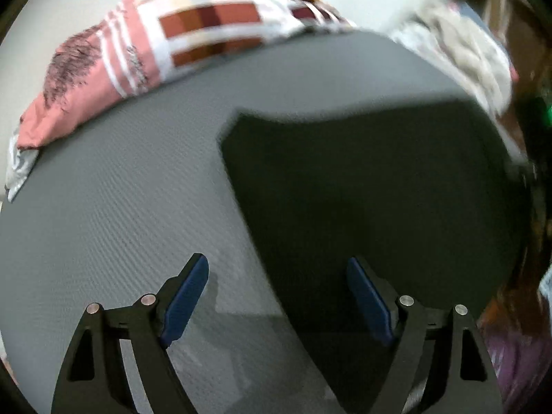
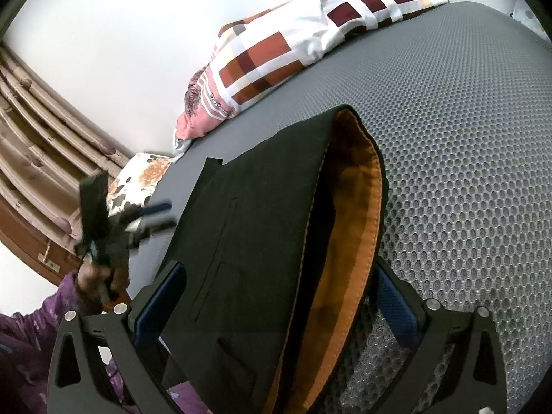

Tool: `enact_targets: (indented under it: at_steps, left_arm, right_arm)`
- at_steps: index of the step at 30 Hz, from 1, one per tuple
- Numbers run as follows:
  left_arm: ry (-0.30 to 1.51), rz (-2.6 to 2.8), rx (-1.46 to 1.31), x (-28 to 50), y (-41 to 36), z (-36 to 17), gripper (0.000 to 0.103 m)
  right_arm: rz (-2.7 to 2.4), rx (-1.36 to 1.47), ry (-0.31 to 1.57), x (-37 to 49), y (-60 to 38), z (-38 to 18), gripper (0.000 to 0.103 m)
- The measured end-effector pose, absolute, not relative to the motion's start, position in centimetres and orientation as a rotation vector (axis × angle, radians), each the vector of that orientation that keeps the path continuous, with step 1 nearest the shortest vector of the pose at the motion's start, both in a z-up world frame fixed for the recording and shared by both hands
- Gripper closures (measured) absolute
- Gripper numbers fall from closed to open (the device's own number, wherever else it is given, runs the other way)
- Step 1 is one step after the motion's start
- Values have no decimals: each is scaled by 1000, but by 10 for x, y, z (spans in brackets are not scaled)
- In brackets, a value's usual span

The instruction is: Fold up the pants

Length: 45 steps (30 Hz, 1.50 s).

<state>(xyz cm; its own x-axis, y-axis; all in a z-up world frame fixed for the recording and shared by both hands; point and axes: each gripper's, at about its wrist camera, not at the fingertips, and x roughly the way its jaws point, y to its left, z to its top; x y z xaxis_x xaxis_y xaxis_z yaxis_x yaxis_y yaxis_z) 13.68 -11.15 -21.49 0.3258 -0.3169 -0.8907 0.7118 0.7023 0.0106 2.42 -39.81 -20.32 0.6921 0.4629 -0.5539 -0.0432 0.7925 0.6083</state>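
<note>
With the left gripper point(image 1: 277, 296) spread wide over the grey mesh mattress point(image 1: 114, 207) and the right gripper point(image 2: 276, 307) likewise agape around the black pants point(image 2: 262, 214) (orange lining showing), I'd clamp the waistband squarely before folding.

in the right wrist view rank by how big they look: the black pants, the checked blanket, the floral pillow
1. black pants, though nearness to the camera inflates them
2. checked blanket
3. floral pillow, smallest and partly hidden
</note>
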Motion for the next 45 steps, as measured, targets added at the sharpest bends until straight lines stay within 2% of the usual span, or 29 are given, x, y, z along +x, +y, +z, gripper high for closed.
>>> enact_targets:
  at_steps: [3, 9, 14, 20, 26, 34, 36, 38, 40, 41, 45]
  left_arm:
    - [985, -669, 431, 109, -96, -214, 21]
    - [1109, -622, 196, 110, -43, -226, 20]
    - [1138, -618, -30, 126, -13, -212, 20]
    - [1182, -682, 12, 135, -39, -214, 20]
    - [1191, -735, 58, 136, -61, -223, 20]
    - [1239, -924, -100, 154, -78, -226, 20]
    - [1261, -943, -165, 161, -75, -229, 25]
    - [1281, -967, -207, 168, -75, -231, 28]
    - [1309, -987, -254, 175, -76, -233, 28]
    - [1325, -999, -282, 180, -76, -234, 28]
    - [1364, -1049, -413, 191, -72, -242, 28]
  right_arm:
    - [306, 600, 761, 21, -396, -204, 0]
    - [323, 653, 802, 29, -405, -202, 0]
    - [361, 742, 862, 35, -418, -203, 0]
    - [342, 905, 952, 28, -431, -209, 0]
    - [355, 926, 978, 17, -431, -214, 0]
    - [398, 899, 1021, 35, -416, -211, 1]
    - [412, 904, 1027, 35, -418, -213, 4]
    - [413, 894, 1042, 32, -423, -215, 22]
    - [416, 929, 1052, 31, -433, -220, 32]
    - [421, 950, 1054, 32, -436, -222, 35]
    - [424, 910, 1055, 38, -429, -218, 34]
